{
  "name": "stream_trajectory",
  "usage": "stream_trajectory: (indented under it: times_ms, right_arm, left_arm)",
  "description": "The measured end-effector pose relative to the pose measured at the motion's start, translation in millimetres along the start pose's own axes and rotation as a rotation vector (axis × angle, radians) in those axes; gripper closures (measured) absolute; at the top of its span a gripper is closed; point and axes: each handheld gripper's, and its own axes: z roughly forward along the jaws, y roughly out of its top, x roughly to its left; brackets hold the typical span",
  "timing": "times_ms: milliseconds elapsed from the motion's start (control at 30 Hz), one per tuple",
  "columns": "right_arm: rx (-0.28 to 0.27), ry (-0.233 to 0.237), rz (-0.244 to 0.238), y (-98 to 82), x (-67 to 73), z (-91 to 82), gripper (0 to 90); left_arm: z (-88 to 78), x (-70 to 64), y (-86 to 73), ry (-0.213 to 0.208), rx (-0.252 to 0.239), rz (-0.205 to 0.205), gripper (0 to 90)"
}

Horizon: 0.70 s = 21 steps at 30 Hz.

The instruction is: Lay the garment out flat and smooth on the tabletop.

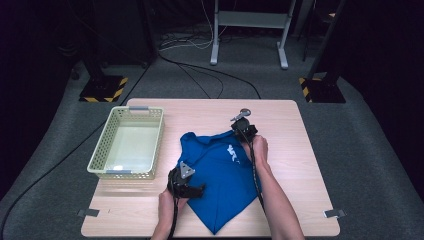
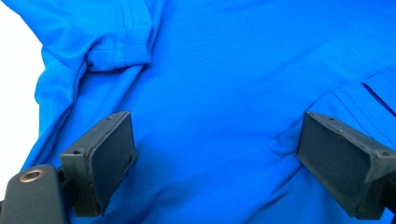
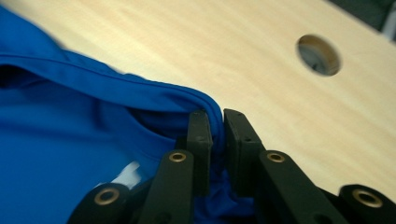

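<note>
Mostly legible, some gaps: the shirt's (image 1: pixel 220 172) white print (image 1: pixel 233 154) is partly behind the right forearm in the high view and too small to read, and the left tool's (image 1: pixel 192 190) jaw tips are hard to make out there against the cloth. Left gripper view overexposes the surface to plain white at its left edge. Shirt is bright blue, lying loosely crumpled on the middle of the wooden surface (image 1: pixel 200 112), narrowing to a point near the front edge; stitched hems and a folded sleeve (image 2: pixel 119 51) show in the left gripper view. Cream basket (image 1: pixel 150 117) sits just left of the shirt, apart from it. Left tool (image 2: pixel 215 154): jaws wide apart, hovering over the shirt's near-left part with cloth spanning the gap; contact with the cloth I cannot tell. Right tool (image 1: pixel 243 129) sits at the shirt's far right corner; in the right gripper view (image 3: pixel 218 140) its jaws are nearly closed, pinching a folded hem edge between them, cloth bunched below the pads. A round hole (image 3: pixel 319 54) in the surface shows beyond it.
</note>
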Motion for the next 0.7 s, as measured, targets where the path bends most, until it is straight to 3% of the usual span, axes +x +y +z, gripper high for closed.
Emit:
stream_trajectory:
  times_ms: [100, 167, 300, 400, 500, 567, 700]
  right_arm:
    - [-0.011, -0.063, -0.031, 1.8, -1.7, 6.4, 81.4]
    - [-0.007, -0.078, -0.040, 0.8, -2.9, 9.9, 79.4]
    - [-0.026, -0.109, 0.025, -3.6, -9.0, 7.9, 67.1]
    - [-0.053, -0.104, 0.086, -6.0, -16.8, -0.5, 54.5]
    - [-0.075, -0.069, 0.164, -10.2, -26.2, -10.9, 49.1]
    - [-0.058, -0.019, 0.206, -14.2, -29.5, -15.0, 44.8]
    - [-0.032, 0.045, 0.227, -29.9, -26.7, -20.5, 36.7]
  left_arm:
    - [0.0, -0.1, 0.0, 0.000, 0.000, 0.000, 11.0]
    - [-0.1, -0.1, 0.0, 0.001, 0.000, 0.001, 11.0]
    - [0.0, -0.1, 0.0, 0.001, 0.000, 0.000, 11.0]
    - [0.1, -0.2, 0.0, 0.001, -0.001, -0.001, 11.0]
    - [0.0, 0.0, 0.0, 0.000, 0.000, 0.000, 11.0]
    - [0.0, -0.1, 0.0, 0.001, 0.000, 0.000, 11.0]
    - [0.0, -0.2, -0.1, 0.001, -0.001, 0.000, 10.9]
